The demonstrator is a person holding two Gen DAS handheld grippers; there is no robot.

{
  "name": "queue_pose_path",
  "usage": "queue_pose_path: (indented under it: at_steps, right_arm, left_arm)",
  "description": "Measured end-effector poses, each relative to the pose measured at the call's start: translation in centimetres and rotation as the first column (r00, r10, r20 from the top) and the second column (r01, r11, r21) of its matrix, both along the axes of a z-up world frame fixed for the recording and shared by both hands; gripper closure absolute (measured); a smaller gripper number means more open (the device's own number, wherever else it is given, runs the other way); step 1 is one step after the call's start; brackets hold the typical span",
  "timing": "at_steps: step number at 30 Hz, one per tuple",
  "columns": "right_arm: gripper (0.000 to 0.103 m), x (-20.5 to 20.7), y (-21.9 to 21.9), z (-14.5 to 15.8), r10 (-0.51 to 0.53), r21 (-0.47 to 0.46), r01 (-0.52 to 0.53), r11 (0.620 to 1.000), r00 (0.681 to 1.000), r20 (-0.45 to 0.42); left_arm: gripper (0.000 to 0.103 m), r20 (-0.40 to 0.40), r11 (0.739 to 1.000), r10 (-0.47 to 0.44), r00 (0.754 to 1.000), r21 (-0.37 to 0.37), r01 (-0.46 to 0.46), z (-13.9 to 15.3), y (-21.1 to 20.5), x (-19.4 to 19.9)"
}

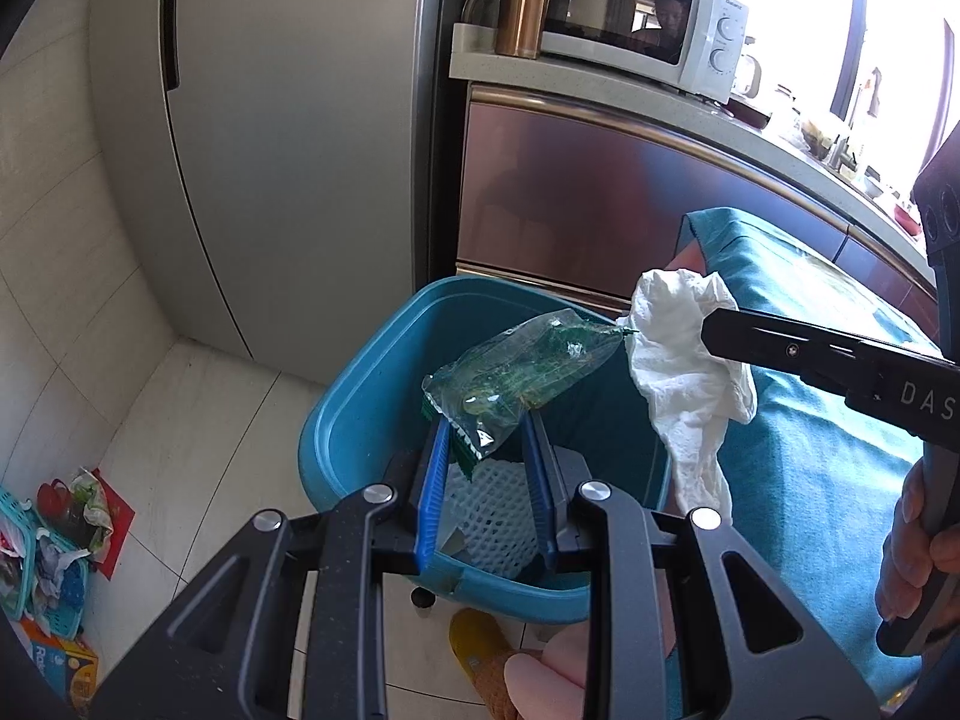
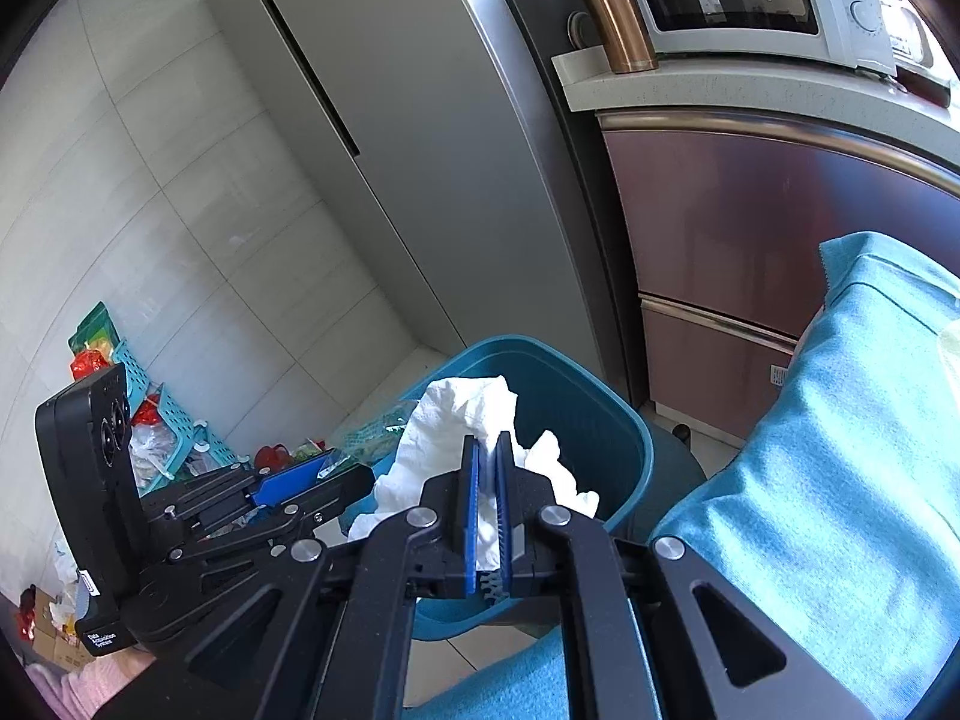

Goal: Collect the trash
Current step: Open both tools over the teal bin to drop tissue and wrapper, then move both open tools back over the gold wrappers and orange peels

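Both tongs hang over the blue bin (image 1: 384, 354): left tongs (image 1: 489, 426) pinch a clear wrapper (image 1: 522, 372), right tongs (image 2: 487, 450) clamp white tissue (image 2: 456, 414); teal cloth (image 2: 840, 420) alongside.

The left gripper (image 1: 489, 420) is a matte black linkage frame with triangular cut-outs and round silver pivot pins, carrying two ribbed blue pads (image 1: 433, 486). The right gripper (image 2: 489, 450) is built alike, its blue pads (image 2: 472, 516) toothed at the base. At 3 o'clock in the left view its black arm bears white letters "DAS". A black camera block (image 2: 90, 420) with two round lenses sits at 9 o'clock.
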State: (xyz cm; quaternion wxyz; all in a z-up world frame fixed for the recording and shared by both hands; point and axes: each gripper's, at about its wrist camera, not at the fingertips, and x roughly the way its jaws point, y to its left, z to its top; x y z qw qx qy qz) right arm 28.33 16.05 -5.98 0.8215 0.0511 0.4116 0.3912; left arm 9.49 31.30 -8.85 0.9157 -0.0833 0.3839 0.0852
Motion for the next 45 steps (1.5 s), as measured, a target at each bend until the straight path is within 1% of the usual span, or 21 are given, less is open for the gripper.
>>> queue_pose_path:
  at_steps: [10, 21, 26, 30, 34, 36, 38, 40, 44, 45]
  right_arm:
    - [0.096, 0.9, 1.1, -1.2, -0.004, -0.039, 0.003, 0.999, 0.999, -0.040]
    - [0.092, 1.6, 1.7, -2.0, -0.010, -0.037, 0.007, 0.999, 0.997, -0.083]
    - [0.086, 1.9, 1.3, -2.3, -0.012, -0.027, 0.009, 1.000, 0.994, -0.107]
    - [0.086, 1.8, 0.7, -2.3, -0.014, -0.020, 0.012, 1.000, 0.994, -0.111]
    - [0.086, 1.5, 0.1, -2.2, -0.015, -0.009, 0.014, 1.000, 0.994, -0.109]
    - [0.086, 1.4, -0.3, -2.2, -0.015, -0.002, 0.015, 1.000, 0.994, -0.107]
    - [0.086, 0.9, -0.9, -1.9, -0.019, 0.001, 0.019, 1.000, 0.995, -0.097]
    - [0.085, 0.4, -1.5, -1.5, -0.020, 0.007, 0.021, 1.000, 0.997, -0.077]
    - [0.077, -1.3, -3.2, 0.0, -0.021, 0.023, 0.022, 0.999, 1.000, -0.020]
    - [0.076, -1.8, -3.8, 0.4, -0.024, 0.028, 0.024, 0.999, 1.000, -0.003]
  left_arm:
    - [0.078, -0.037, 1.000, 0.018, 0.999, 0.012, -0.017, -1.5, 0.2, 1.4]
    - [0.077, -0.064, 1.000, 0.021, 0.998, -0.018, -0.022, -2.7, 0.5, 2.6]
    - [0.077, -0.062, 0.999, 0.023, 0.998, -0.021, -0.024, -2.8, 0.5, 2.4]
    - [0.077, -0.056, 0.999, 0.028, 0.998, -0.027, -0.030, -2.7, 0.6, 2.0]
    - [0.070, -0.038, 0.999, 0.027, 0.999, -0.025, -0.028, -2.1, 0.4, 1.4]
    - [0.068, -0.021, 1.000, 0.018, 1.000, -0.022, -0.019, -1.7, 0.2, 1.0]
    - [0.060, 0.000, 1.000, 0.009, 1.000, -0.020, -0.009, -1.1, -0.2, 0.4]
    - [0.055, 0.024, 1.000, -0.003, 1.000, -0.018, 0.004, -0.5, -0.7, -0.1]
    - [0.045, 0.073, 0.999, -0.044, 0.996, -0.009, 0.045, 1.0, -2.4, -1.2]
    - [0.044, 0.086, 0.998, -0.056, 0.995, -0.006, 0.057, 1.3, -2.9, -1.5]
